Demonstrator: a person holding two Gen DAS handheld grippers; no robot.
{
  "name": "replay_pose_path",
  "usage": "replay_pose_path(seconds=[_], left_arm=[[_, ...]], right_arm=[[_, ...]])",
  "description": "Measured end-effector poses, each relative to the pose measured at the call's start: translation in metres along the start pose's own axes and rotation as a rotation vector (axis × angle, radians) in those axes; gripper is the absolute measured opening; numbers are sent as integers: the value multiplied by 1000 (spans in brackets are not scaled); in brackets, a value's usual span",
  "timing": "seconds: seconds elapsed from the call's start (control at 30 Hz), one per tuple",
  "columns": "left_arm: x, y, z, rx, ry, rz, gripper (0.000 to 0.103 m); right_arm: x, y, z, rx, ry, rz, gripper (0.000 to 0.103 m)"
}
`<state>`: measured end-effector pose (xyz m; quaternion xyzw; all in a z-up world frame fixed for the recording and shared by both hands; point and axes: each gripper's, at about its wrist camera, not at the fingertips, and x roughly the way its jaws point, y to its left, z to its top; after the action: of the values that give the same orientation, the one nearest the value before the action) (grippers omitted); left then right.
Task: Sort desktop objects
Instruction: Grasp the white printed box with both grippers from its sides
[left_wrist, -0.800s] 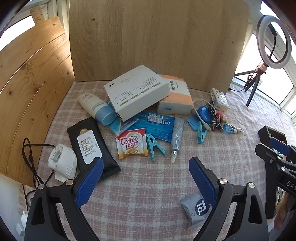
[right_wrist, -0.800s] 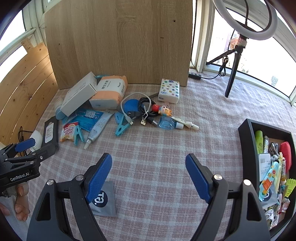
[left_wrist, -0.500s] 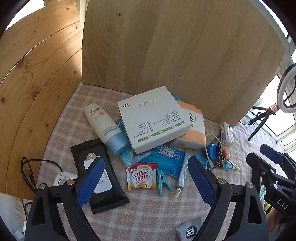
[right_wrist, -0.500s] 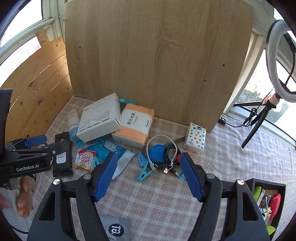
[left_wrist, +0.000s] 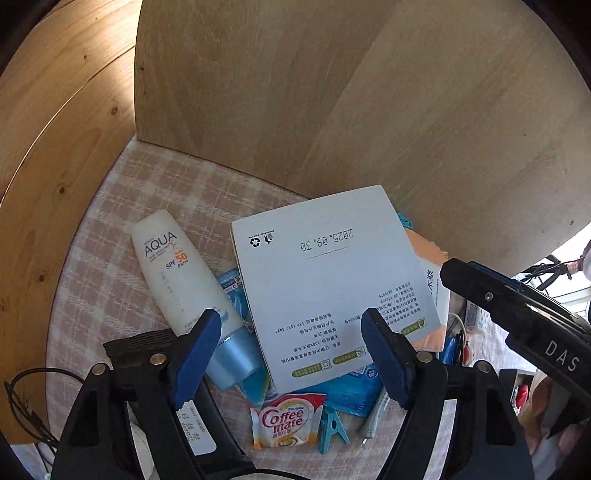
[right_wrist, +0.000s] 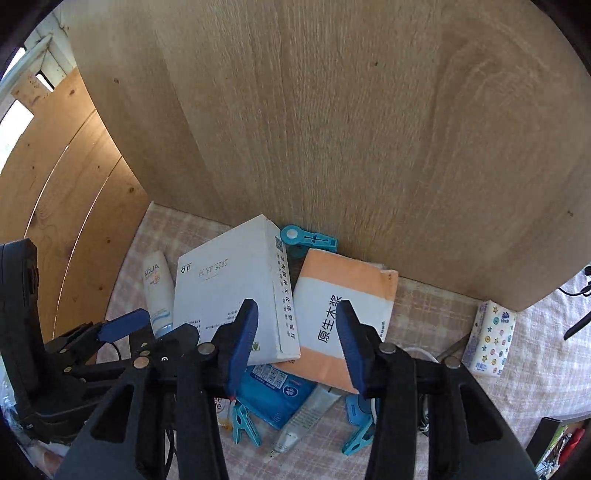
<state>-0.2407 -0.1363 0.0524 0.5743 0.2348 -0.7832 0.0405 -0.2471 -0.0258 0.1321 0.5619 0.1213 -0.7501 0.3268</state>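
Note:
A white flat box (left_wrist: 328, 280) lies tilted on a pile against the wooden back board. My left gripper (left_wrist: 291, 358) is open above the box's near edge, with an AQUA sunscreen tube (left_wrist: 177, 280) to its left. My right gripper (right_wrist: 295, 343) is open, its fingers straddling the box's right edge (right_wrist: 284, 295) and an orange-and-white tissue pack (right_wrist: 343, 314). It also shows in the left wrist view (left_wrist: 517, 310). The left gripper appears in the right wrist view (right_wrist: 122, 328).
A Coffee-mate sachet (left_wrist: 288, 421), teal clothespins (left_wrist: 330, 428), a blue packet (right_wrist: 277, 391), a small tube (right_wrist: 306, 421), a black wipes pack (left_wrist: 147, 350) and a star-print tissue pack (right_wrist: 487, 339) lie on the checked cloth. A black organiser tray (right_wrist: 554, 439) stands at the right.
Both grippers have moved forward to the pile at the back board; the white box now fills the space between their fingers. The right gripper's fingers stand closer together than before.

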Motion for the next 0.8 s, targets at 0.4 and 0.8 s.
replay_pose_path(seconds=[0.4, 0.8], left_arm=[[14, -2, -8, -48, 40, -114, 76], [-19, -32, -60, 25, 22, -92, 77]], right_arm=[[45, 13, 13, -1, 87, 86, 34], [17, 4, -19, 29, 79, 87, 34]])
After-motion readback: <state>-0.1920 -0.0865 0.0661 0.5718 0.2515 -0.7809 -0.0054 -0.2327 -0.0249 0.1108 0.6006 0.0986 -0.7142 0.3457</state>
